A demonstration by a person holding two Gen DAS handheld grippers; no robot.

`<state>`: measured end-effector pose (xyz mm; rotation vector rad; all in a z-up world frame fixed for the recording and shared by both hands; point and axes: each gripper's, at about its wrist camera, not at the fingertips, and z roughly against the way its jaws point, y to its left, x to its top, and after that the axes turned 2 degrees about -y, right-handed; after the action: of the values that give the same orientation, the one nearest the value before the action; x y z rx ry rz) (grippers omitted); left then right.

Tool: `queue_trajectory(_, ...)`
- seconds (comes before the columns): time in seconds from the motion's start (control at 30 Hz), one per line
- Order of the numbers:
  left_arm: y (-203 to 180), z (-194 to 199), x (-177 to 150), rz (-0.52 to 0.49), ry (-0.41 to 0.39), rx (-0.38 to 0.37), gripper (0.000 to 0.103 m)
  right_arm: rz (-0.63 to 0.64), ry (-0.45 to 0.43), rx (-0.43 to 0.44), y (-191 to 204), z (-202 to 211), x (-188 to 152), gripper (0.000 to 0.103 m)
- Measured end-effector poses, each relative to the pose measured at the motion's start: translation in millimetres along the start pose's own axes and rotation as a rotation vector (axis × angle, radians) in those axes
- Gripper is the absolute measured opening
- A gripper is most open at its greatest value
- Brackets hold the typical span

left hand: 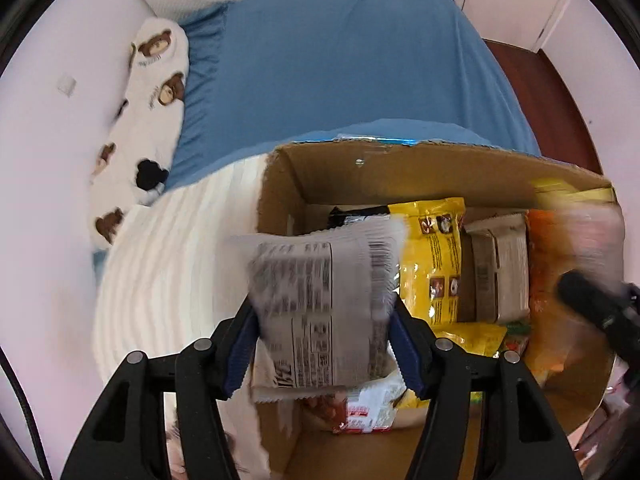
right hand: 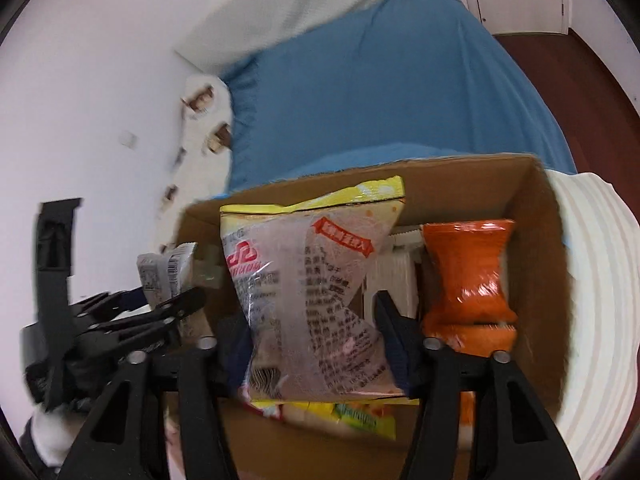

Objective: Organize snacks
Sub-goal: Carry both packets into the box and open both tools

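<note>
My left gripper (left hand: pixel 322 320) is shut on a grey-white snack packet (left hand: pixel 320 304) with printed text, held over the left part of an open cardboard box (left hand: pixel 420 168). In the right wrist view my right gripper (right hand: pixel 310 324) is shut on a clear and yellow snack bag (right hand: pixel 308 288) with red lettering, held above the same cardboard box (right hand: pixel 532 208). The left gripper (right hand: pixel 160 304) with its grey packet (right hand: pixel 166 272) shows at the left there. An orange packet (right hand: pixel 468 276) stands in the box's right side.
The box holds a yellow bag (left hand: pixel 434 256), a beige carton (left hand: pixel 500 268), a red-white packet (left hand: pixel 366 408) and an orange packet (left hand: pixel 560 264). It sits on a white ribbed blanket (left hand: pixel 172 272) on a blue-sheeted bed (left hand: pixel 340 72). A bear-print pillow (left hand: pixel 148 112) lies by the wall.
</note>
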<state>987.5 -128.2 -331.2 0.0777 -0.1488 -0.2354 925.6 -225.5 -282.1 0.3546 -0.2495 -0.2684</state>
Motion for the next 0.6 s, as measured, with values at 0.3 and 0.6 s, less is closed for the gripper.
queue_trajectory(0.3,-6.5,-7.5,11.0,0.013,-0.008,-0.044,0.083,0.031,0.004,-0.085,-15.4,-18.6,6.9,0.096)
queue_trajectory(0.6,-14.7,10.8,-7.6,0.063,-0.057,-0.116,0.083,0.041,-0.026,-0.163,-43.2,13.2,-19.5,0.096)
